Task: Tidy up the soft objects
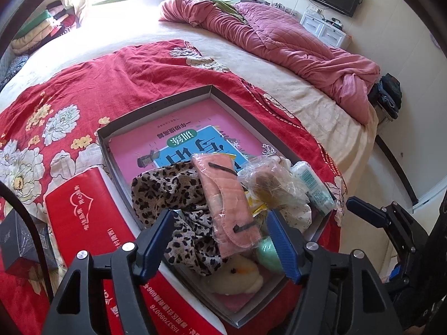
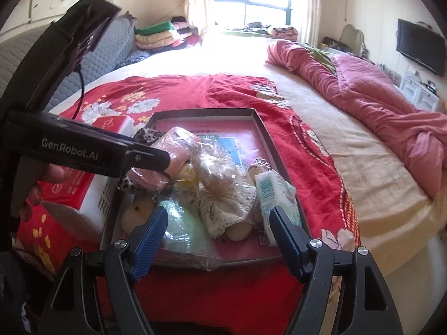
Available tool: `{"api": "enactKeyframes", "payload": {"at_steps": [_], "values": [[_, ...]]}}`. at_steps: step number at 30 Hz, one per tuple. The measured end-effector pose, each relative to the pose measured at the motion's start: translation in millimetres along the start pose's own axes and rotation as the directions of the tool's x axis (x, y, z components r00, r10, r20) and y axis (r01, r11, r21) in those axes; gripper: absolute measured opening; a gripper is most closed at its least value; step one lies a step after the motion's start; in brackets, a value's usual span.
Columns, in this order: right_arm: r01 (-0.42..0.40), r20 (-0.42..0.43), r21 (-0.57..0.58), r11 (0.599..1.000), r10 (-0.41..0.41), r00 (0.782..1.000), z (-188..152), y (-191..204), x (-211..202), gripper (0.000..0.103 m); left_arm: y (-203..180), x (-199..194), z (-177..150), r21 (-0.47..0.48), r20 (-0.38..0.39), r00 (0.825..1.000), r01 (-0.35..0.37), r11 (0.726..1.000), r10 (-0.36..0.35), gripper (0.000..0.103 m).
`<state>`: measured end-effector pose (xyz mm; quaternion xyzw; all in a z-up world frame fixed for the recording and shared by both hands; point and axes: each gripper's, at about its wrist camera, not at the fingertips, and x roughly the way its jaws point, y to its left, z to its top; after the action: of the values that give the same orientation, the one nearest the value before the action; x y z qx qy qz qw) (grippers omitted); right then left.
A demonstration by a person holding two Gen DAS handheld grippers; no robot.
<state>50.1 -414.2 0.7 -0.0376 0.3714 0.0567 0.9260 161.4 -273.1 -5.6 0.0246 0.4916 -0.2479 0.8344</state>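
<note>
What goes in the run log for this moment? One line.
left hand-held gripper: open over pink pad | right hand-held gripper: open, empty | soft items in tray

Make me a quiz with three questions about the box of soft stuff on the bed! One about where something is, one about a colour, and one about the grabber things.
1. Where is the yellow plush chick?
A. inside the grey box
B. on the pink quilt
C. on the floor

2. What colour is the floral blanket under the box?
A. blue
B. red
C. green

3. How are the left gripper and right gripper?
A. both open, holding nothing
B. both clamped on the chick
C. one holding a book

Answers: 1 A, the chick lies at the box's near end. 2 B, red cloth surrounds the box. 3 A, both pairs of fingers stand wide apart.
</note>
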Motion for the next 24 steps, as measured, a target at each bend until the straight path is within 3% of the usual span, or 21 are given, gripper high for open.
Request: {"api": "enactKeyframes", "payload": {"at_steps": [4,7,10,14,24], "values": [[0.010,0.025,0.119,0.993,-0.013,1.000,6.2,-6.4,-18.3,0.077,3.8,-18.3,-5.8,-0.005,0.025,1.000,-0.009,1.000,0.009,0.073],[0.055,0.054,0.139,0.989,-0.063,0.997,13.1,0.2,-33.6,0.077,9.3,-32.7,-10.2,-0.016,0.051,0.998,-0.019,1.000,0.020,0.078],[0.028,0.053,0.185,0.982,-0.038,0.998,20.1,3.6,-41.7,0.078,14.5,-45.0,-14.3,-0.025,0.073,0.997,-0.033,0.999,0.035,0.083],[0.048,0.083,0.178,0.983,-0.064,0.994,29.0,14.2,-51.7,0.078,19.9,-58.8,-20.6,-0.037,0.092,0.995,-0.041,0.998,0.045,0.084],[0.083,0.049,0.214,0.973,-0.095,0.994,25.6,32.5,-62.5,0.078,25.7,-89.6,-36.3,-0.047,0.130,0.985,-0.107,0.993,0.112,0.087]]}}
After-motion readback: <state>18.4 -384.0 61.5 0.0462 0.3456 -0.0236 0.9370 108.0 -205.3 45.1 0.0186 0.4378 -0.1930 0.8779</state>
